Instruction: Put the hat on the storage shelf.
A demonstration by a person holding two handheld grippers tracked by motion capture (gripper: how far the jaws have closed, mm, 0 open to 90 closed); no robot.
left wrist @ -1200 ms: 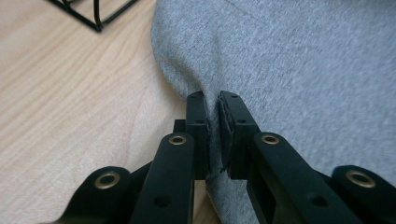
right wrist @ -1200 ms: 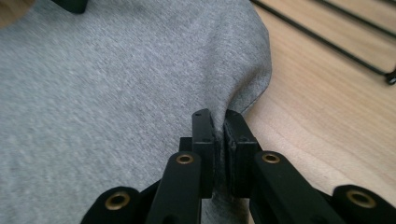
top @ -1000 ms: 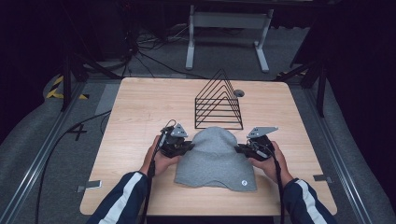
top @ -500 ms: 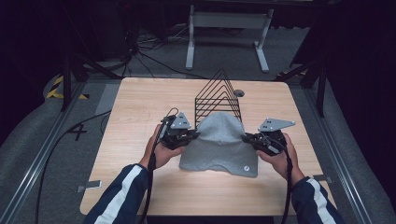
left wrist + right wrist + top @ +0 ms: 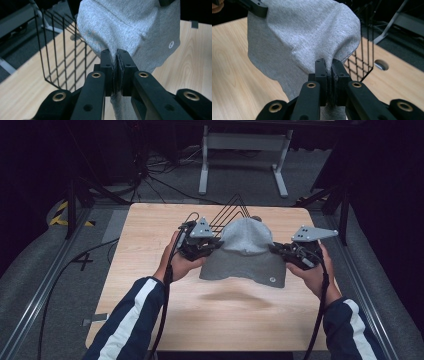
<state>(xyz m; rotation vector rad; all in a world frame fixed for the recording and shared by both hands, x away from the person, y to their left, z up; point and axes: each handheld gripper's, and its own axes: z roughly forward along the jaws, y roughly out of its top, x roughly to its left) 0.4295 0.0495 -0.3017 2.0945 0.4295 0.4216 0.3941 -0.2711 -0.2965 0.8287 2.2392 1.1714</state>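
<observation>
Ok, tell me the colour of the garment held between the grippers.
Heather grey garment, clearest in the left gripper view.

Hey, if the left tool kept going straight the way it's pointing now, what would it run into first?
The left tool is shut on the grey garment, so more of that cloth comes first. Past it, probably the right tool, since the two seem to face each other across the cloth in the high view; depth is unclear.

Grey cloth (image 5: 245, 251) aloft between left tongs (image 5: 214, 246) and right tongs (image 5: 278, 250), above table (image 5: 150, 240).
</observation>
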